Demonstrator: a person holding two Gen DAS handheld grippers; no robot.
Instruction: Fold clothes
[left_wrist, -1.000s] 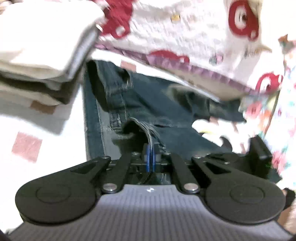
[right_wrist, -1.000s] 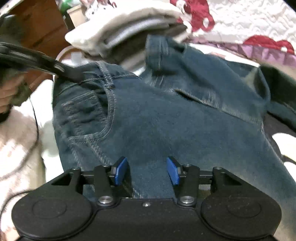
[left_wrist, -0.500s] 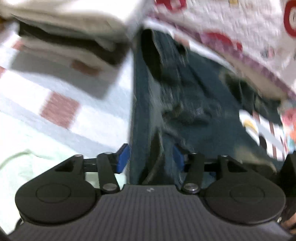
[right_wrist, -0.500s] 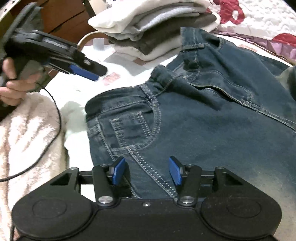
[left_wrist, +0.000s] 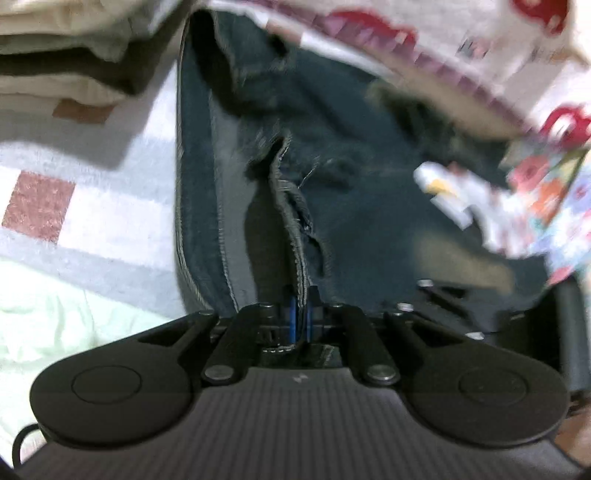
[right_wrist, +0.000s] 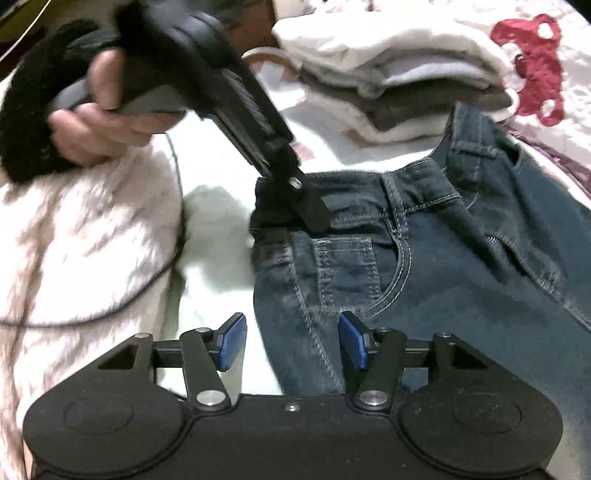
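Observation:
Dark blue jeans (right_wrist: 461, 280) lie spread on the bed, waistband toward the left. My left gripper (left_wrist: 301, 314) is shut on the waistband edge of the jeans (left_wrist: 288, 206); its blue pads pinch the denim seam. The right wrist view shows that left gripper (right_wrist: 310, 214), held by a hand (right_wrist: 99, 122), clamped on the waistband corner. My right gripper (right_wrist: 291, 341) stands open low over the jeans' left edge near the front pocket, nothing between its pads.
A stack of folded clothes (right_wrist: 402, 77) sits beyond the jeans, also at the left wrist view's upper left as the folded stack (left_wrist: 62, 55). A quilt with red prints (left_wrist: 461, 48) lies behind. A fluffy pink-white blanket (right_wrist: 74, 236) and a cable (right_wrist: 147, 288) lie to the left.
My left gripper was open half a second ago and has come down and shut on the jeans' waistband. The right gripper stayed open and shifted toward the jeans' left edge.

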